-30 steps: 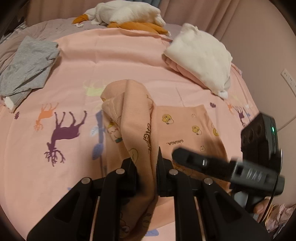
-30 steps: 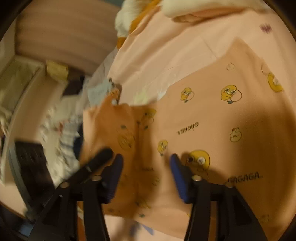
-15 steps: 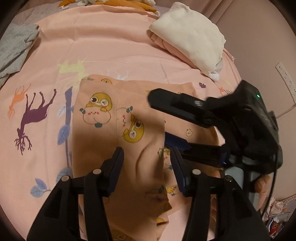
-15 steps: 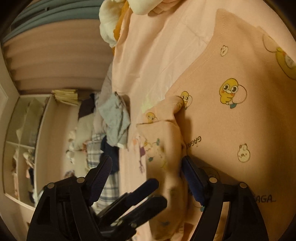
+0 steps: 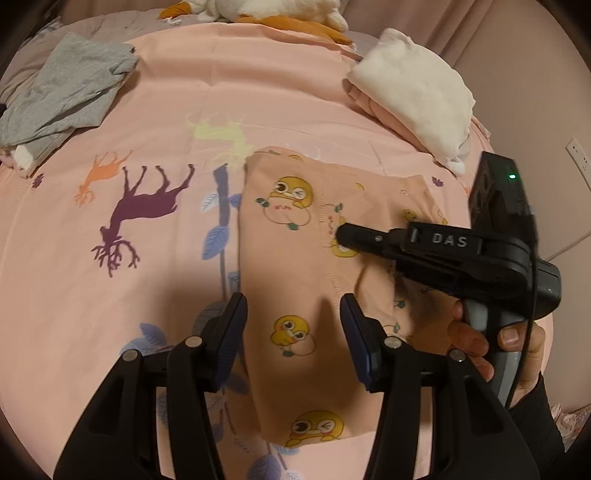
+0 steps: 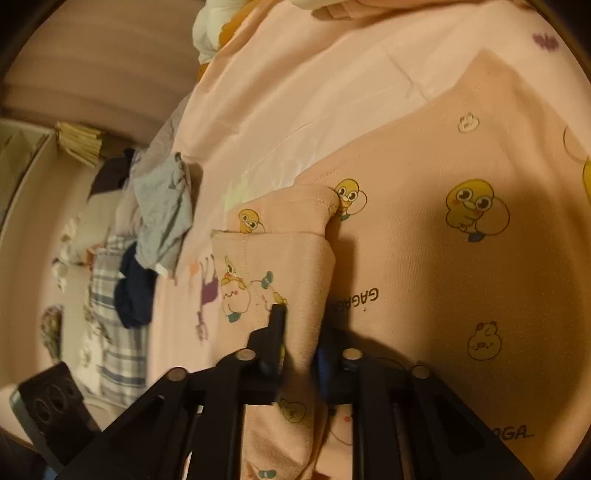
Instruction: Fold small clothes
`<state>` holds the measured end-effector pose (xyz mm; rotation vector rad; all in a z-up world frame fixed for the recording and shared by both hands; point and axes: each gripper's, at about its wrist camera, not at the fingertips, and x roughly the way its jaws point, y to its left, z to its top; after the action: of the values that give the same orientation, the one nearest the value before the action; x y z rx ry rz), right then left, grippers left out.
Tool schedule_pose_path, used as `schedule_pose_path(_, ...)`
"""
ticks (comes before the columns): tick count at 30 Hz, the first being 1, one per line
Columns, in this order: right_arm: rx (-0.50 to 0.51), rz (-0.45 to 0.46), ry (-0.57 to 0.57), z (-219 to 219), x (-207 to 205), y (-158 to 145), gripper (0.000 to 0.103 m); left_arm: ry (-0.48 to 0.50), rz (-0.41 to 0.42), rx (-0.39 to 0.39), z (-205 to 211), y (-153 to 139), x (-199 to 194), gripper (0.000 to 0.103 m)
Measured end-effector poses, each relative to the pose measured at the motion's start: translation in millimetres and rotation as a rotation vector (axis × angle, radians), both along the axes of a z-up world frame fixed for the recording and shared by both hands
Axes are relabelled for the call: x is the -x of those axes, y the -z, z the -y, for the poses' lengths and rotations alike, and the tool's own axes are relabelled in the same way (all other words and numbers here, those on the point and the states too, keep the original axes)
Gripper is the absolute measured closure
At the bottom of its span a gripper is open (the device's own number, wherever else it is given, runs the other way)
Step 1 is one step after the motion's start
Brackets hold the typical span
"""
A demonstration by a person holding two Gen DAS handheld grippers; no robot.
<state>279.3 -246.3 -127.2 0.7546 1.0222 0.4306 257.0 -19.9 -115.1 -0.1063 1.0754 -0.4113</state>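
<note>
Peach duckling-print garment, child-sized: spread on bed, partly folded, one long panel turned over onto the wider body; long axis of that panel running from near edge toward far edge in left wrist view.

Bed sheet, pink, with deer and leaf print: carrying the garment near its right side.

Folded cream and pink stack: far right of bed, well apart from the garment. Grey garment, crumpled: far left. White and orange plush toy: at far edge.

Left hand-held gripper: jaws parted, astride the folded panel, pads apparently clear of the cloth; nothing held. Panel directly ahead and below.

Right hand-held gripper: jaws just closed, clamped on the panel's free edge, cloth pinched between them; reaching in from the right across the body. Nearer of the two to the loose edge, so judged the one to carry the coming fold.

Room: pink curtain behind bed, wall socket at right, heaped clothes beyond bed in right wrist view.
</note>
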Motion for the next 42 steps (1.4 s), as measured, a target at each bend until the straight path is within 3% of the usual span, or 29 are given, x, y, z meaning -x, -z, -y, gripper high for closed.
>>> schedule_pose_path(6,0.075,0.108,0.001,9,7,-36,0.093,-0.009,0.014,0.001,-6,-3,2,0.051)
schedule_pose_path(14,0.189,0.143,0.063,40,8,-56,0.097,-0.007,0.011,0.019,-4,-1,1,0.048)
schedule_pose_path(23,0.170,0.120,0.086,60,5,-52,0.097,0.027,0.012,0.026,16,0,-1,0.046)
schedule_pose_path(28,0.139,-0.013,0.009,43,-3,-22,0.096,0.004,-0.016,-0.011,11,14,-6,0.045)
schedule_pose_path(32,0.040,-0.034,0.031,48,3,-15,0.080,-0.010,-0.021,-0.036,-2,21,-5,0.044)
schedule_pose_path(35,-0.005,-0.003,0.009,51,17,-20,0.075,-0.026,-0.030,-0.044,-13,26,-6,0.044)
schedule_pose_path(37,-0.018,-0.020,-0.039,45,26,-17,0.061,-0.043,-0.047,-0.022,-20,29,-7,0.043)
schedule_pose_path(42,0.002,-0.062,-0.120,23,32,-4,0.061,-0.053,-0.047,-0.018,-23,30,-4,0.041)
